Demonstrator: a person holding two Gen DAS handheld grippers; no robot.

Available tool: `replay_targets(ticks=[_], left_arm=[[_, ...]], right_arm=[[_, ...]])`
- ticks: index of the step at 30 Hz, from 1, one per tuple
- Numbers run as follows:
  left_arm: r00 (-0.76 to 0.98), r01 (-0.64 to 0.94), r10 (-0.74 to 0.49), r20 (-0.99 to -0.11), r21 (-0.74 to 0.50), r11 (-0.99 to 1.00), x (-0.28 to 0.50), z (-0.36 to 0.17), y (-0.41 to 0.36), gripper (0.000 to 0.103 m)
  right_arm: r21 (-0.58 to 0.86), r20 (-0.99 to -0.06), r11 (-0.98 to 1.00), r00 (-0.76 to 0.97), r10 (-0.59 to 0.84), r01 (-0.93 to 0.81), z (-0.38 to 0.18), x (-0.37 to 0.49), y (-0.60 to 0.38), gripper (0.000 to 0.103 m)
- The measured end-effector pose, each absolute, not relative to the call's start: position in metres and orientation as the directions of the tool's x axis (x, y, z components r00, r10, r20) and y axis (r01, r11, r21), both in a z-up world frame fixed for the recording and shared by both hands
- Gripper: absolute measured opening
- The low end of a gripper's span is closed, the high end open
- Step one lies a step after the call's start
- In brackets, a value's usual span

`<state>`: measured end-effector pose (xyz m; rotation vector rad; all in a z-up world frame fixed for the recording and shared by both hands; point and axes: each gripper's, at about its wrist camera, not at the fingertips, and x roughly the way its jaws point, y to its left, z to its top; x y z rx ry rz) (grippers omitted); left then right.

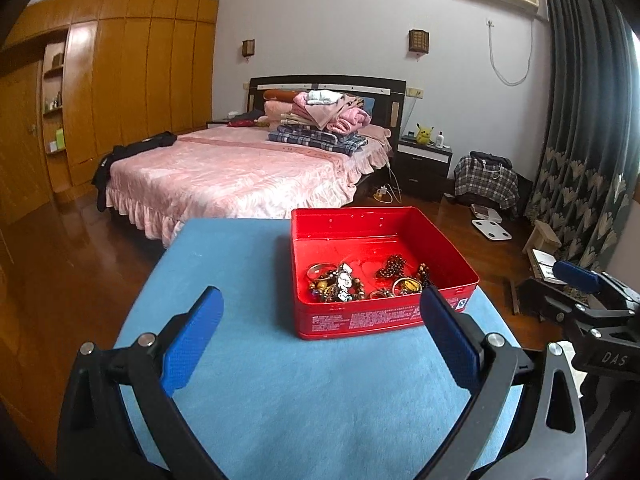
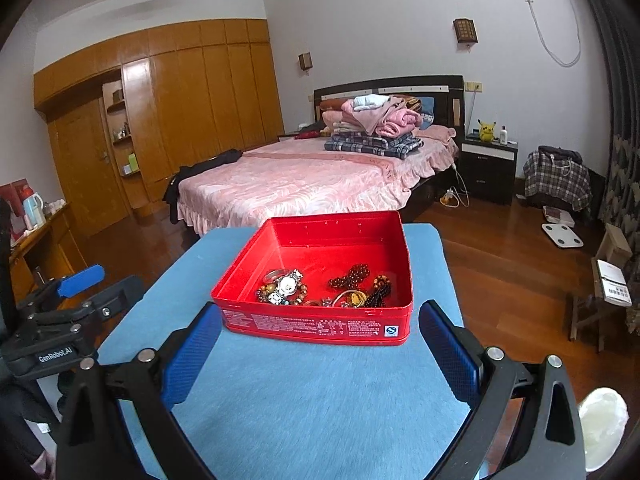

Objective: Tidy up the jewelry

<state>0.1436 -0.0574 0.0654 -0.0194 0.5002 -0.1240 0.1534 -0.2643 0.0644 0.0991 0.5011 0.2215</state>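
An open red tin box [image 1: 360, 320] stands on a blue-covered table [image 1: 300, 400], toward its far right. Inside lies a heap of jewelry [image 1: 344, 280]: a silver watch [image 2: 286, 286], dark red bead bracelets [image 2: 354, 274] and gold rings. My left gripper [image 1: 320, 294] hovers open just before the tin's near wall with nothing between its blue pads. My right gripper [image 2: 320, 308] is also open and holds nothing, facing the tin [image 2: 312, 326] from the near side. Each gripper shows at the edge of the other's view: the right gripper [image 1: 578, 276], the left gripper [image 2: 80, 280].
Behind the table are a pink bed [image 1: 240, 176] with folded clothes, a wooden wardrobe [image 1: 140, 80] and a dark nightstand [image 2: 486, 172]. A scale [image 2: 562, 236] and a wooden stool [image 2: 600, 308] sit on the floor to the right. A white object [image 2: 602, 428] shows at the lower right.
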Motion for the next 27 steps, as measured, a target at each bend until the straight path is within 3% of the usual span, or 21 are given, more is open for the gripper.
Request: replay_targets(ticks=[27], left_arm=[[0.918,0.087,-0.082,-0.388,-0.005,0.996,0.090,0.105,-0.058,0.096]], right_arm=[[0.118,-0.368,0.971,0.899,0.236,-0.207,0.101,0.103,-0.260,0.097]])
